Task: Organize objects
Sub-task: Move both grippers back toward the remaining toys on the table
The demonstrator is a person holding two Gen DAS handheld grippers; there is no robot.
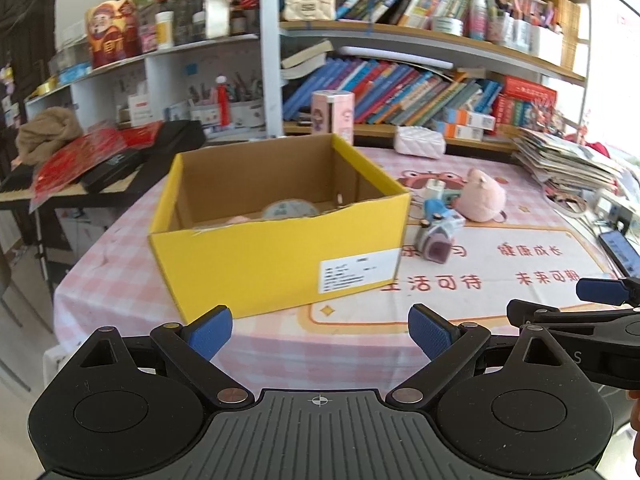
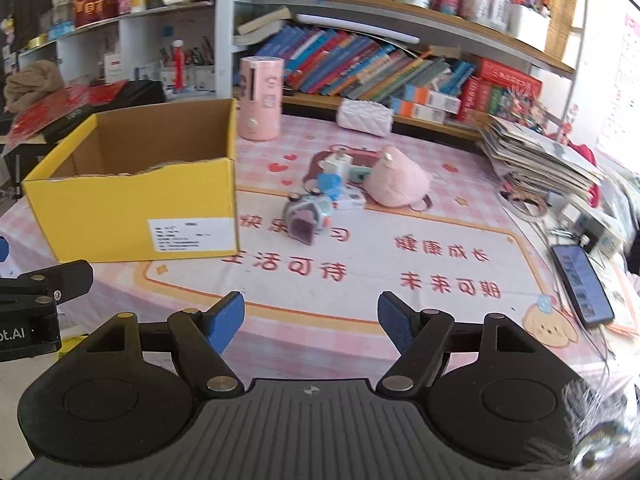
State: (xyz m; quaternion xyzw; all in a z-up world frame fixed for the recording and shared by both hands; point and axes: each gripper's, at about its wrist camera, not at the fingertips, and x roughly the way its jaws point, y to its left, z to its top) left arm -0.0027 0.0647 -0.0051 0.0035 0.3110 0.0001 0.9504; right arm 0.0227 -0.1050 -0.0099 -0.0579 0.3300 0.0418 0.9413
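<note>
While both tools (image 1: 320, 332) (image 2: 311, 322) gape empty, yellow box (image 1: 276, 264) sits near table edge (image 1: 64, 300).

Strong daylight is coming in from the right side in both views, and it is washing out the wall (image 2: 624, 92) and the upper right corner to almost pure white. The tablecloth (image 2: 360, 248) is looking bright and evenly lit, with only soft shadows. The fisheye lens is bending the shelves (image 1: 420, 36) into curves near the edges. Both pictures are looking slightly blurred, mostly on the books (image 1: 400, 92).
</note>
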